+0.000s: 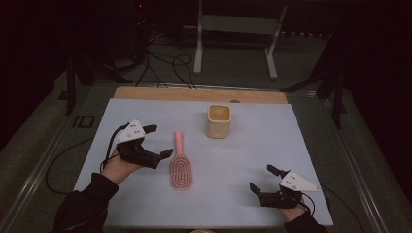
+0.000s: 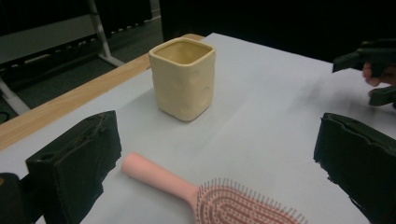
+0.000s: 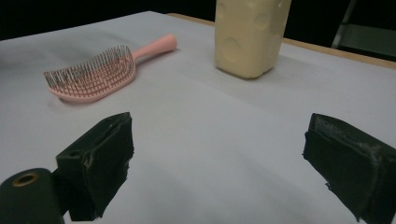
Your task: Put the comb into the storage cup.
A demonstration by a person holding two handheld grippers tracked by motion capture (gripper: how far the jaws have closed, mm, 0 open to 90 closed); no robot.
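A pink hairbrush (image 1: 180, 162) lies bristles up on the pale sheet, handle pointing toward the far edge. Beyond it stands a cream square cup (image 1: 218, 121), upright and empty. My left gripper (image 1: 158, 141) hovers just left of the brush, open, with nothing between its jaws. In the left gripper view the brush (image 2: 205, 193) lies between the jaws and the cup (image 2: 183, 77) stands ahead. My right gripper (image 1: 263, 179) rests open near the front right of the sheet. The right gripper view has the brush (image 3: 100, 70) at upper left and the cup (image 3: 251, 33) farther off.
The pale sheet (image 1: 257, 145) covers a wooden table (image 1: 199, 93) whose far edge shows as a bare strip. Cables (image 1: 165, 68) and a white metal stand (image 1: 235, 34) lie on the floor beyond the table. Dark surroundings on both sides.
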